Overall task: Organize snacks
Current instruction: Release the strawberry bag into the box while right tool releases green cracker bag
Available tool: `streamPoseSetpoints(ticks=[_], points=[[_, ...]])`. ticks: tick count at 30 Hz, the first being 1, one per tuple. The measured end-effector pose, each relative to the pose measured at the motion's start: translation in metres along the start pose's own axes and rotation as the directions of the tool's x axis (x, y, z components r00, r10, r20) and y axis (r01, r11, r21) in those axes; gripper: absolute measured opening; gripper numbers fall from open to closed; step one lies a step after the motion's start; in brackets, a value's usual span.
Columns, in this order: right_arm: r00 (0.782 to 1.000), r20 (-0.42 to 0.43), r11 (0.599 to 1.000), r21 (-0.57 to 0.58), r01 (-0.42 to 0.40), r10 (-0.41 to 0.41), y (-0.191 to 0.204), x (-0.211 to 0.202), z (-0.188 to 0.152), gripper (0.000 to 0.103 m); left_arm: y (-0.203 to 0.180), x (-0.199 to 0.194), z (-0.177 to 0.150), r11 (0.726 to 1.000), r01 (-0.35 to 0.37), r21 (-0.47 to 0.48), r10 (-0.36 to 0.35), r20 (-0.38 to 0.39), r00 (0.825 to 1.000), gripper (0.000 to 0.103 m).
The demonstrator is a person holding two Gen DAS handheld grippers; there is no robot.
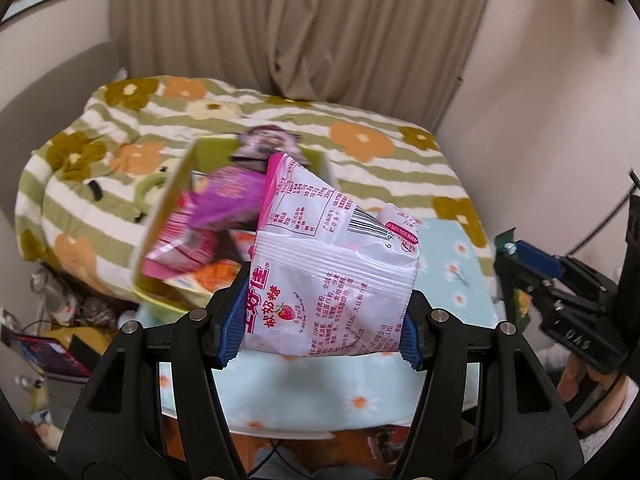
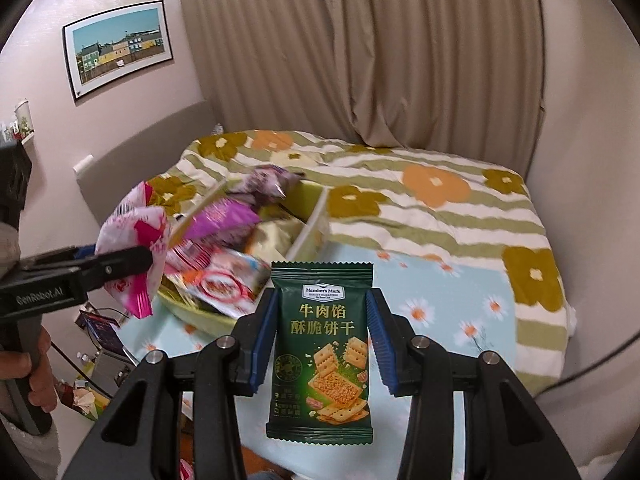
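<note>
My left gripper point(image 1: 322, 322) is shut on a pink-and-white strawberry candy bag point(image 1: 336, 264), held in the air just right of a light green box point(image 1: 168, 216) full of snack packets. The same bag point(image 2: 134, 248) and left gripper point(image 2: 148, 258) show at the left of the right wrist view. My right gripper point(image 2: 322, 340) is shut on a dark green cracker packet point(image 2: 322, 352), held upright above the table, in front of the green box point(image 2: 316, 216). The right gripper point(image 1: 520, 256) shows at the right edge of the left wrist view with the green packet point(image 1: 508, 242).
A table with a pale blue daisy cloth point(image 2: 432, 320) lies below both grippers. Behind it is a bed with a green-striped flower blanket point(image 2: 440, 208), a beige curtain point(image 2: 360, 60) and a framed picture point(image 2: 120, 48). Clutter point(image 1: 60, 320) lies on the floor at left.
</note>
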State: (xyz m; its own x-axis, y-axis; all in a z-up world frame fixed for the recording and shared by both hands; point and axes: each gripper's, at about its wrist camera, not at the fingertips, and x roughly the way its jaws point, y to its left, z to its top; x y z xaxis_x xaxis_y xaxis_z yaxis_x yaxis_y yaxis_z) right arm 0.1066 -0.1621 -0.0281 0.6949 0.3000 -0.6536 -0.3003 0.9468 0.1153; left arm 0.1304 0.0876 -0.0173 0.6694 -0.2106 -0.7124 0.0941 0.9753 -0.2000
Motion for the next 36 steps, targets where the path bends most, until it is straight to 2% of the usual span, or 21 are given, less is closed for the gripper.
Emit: streamPoseSetpoints(ticks=[7, 12, 15, 16, 17, 19, 29, 36], points=[[0.999, -0.005, 0.999, 0.002, -0.033, 0.033, 0.044, 0.050, 0.042, 0.041, 0.069, 0.033, 0.032, 0.999, -0.030, -0.037, 0.029, -0.022, 0.999, 0.058], [0.999, -0.029, 0.999, 0.012, -0.038, 0.038, 0.065, 0.091, 0.062, 0.041, 0.112, 0.079, 0.049, 0.998, -0.040, -0.048, 0.036, -0.080, 0.996, 0.058], [0.998, -0.053, 0.999, 0.024, -0.035, 0.036, 0.075, 0.115, 0.068, 0.041, 0.125, 0.099, 0.051, 0.998, -0.033, -0.049, 0.027, -0.113, 0.993, 0.060], [0.998, -0.059, 0.999, 0.027, -0.034, 0.035, 0.077, 0.120, 0.069, 0.041, 0.128, 0.106, 0.052, 0.998, -0.037, -0.052, 0.031, -0.124, 0.992, 0.067], [0.997, -0.067, 0.999, 0.030, -0.033, 0.035, 0.080, 0.126, 0.071, 0.041, 0.131, 0.114, 0.051, 0.998, -0.039, -0.051, 0.032, -0.137, 0.990, 0.080], [0.997, -0.077, 0.999, 0.031, -0.029, 0.032, 0.082, 0.133, 0.071, 0.041, 0.133, 0.119, 0.049, 0.998, -0.033, -0.045, 0.026, -0.146, 0.989, 0.095], [0.994, -0.107, 0.999, 0.036, -0.027, 0.031, 0.096, 0.147, 0.074, 0.041, 0.143, 0.103, 0.028, 0.998, -0.040, -0.055, 0.031, -0.158, 0.987, 0.097], [0.990, -0.119, 0.997, 0.026, -0.072, 0.074, 0.114, 0.158, 0.087, 0.041, 0.148, 0.089, 0.021, 0.997, -0.062, -0.047, 0.054, -0.148, 0.987, 0.097]])
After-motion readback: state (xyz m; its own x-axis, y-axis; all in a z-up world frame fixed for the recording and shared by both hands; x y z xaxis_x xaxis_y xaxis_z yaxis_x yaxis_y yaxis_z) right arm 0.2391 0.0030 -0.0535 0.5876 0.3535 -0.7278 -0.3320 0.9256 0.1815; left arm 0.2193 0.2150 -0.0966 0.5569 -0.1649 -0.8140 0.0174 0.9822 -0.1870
